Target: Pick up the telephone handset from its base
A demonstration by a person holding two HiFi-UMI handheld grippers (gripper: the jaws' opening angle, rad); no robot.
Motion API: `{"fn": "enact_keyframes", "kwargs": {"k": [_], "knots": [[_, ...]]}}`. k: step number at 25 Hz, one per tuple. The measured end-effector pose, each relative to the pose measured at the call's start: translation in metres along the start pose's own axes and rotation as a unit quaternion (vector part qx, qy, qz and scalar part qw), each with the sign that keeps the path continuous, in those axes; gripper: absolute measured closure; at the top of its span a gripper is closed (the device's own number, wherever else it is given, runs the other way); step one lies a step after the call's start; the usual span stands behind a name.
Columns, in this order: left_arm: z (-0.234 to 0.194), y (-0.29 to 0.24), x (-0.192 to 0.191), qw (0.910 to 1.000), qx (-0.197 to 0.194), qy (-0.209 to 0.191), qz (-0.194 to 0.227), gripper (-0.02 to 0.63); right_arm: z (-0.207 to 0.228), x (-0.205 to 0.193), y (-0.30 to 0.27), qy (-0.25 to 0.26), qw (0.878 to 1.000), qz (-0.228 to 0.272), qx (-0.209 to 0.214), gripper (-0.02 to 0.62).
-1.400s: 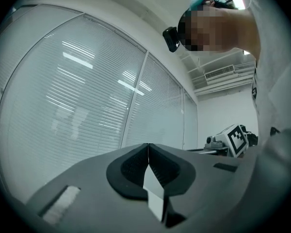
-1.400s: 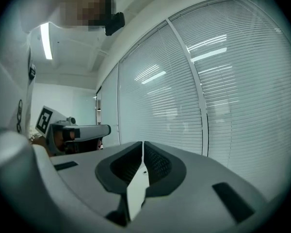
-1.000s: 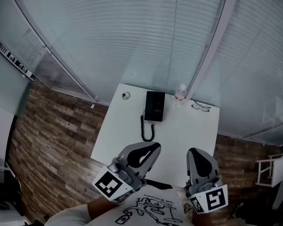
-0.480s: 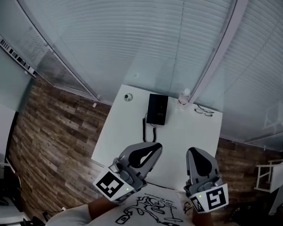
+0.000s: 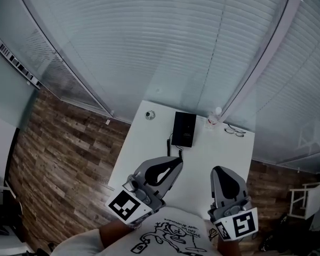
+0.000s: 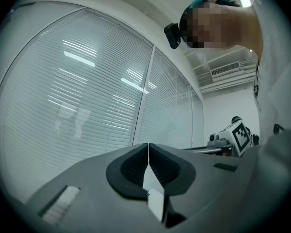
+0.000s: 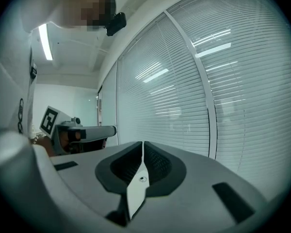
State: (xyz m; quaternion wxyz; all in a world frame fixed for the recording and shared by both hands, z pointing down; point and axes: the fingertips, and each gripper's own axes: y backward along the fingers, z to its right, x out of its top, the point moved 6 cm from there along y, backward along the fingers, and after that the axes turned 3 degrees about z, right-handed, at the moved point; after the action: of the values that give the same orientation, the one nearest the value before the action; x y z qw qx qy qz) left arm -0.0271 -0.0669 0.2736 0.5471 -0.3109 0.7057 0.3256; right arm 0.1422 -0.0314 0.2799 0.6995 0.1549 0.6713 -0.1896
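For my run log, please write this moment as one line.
left gripper shut, empty | right gripper shut, empty | telephone on table, untouched | both grippers short of it

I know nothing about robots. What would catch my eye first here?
Two grey handheld grippers sit low in the head view, the left gripper and right gripper, both shut and empty, each bearing a black-and-white marker cube. Beyond them stands a white table with a black telephone near its far edge, a water bottle and glasses to its right. Pale window blinds fill the background.
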Motion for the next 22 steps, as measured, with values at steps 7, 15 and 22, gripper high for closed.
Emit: {"fn": "enact_keyframes", "kwargs": {"k": [7,15,22], "knots": [[-0.01,0.006,-0.013,0.9996,-0.001,0.022,-0.016,0.598,-0.004,-0.009,-0.012,0.001,1.0,-0.017,-0.003,0.584],[-0.021,0.018,-0.05,0.9967,-0.001,0.058,-0.056,0.598,-0.01,-0.045,-0.015,-0.019,0.998,-0.062,-0.009,0.584],[-0.029,0.026,-0.076,0.9943,-0.001,0.074,-0.077,0.598,-0.013,-0.071,-0.013,-0.029,0.996,-0.086,-0.015,0.584]]}}
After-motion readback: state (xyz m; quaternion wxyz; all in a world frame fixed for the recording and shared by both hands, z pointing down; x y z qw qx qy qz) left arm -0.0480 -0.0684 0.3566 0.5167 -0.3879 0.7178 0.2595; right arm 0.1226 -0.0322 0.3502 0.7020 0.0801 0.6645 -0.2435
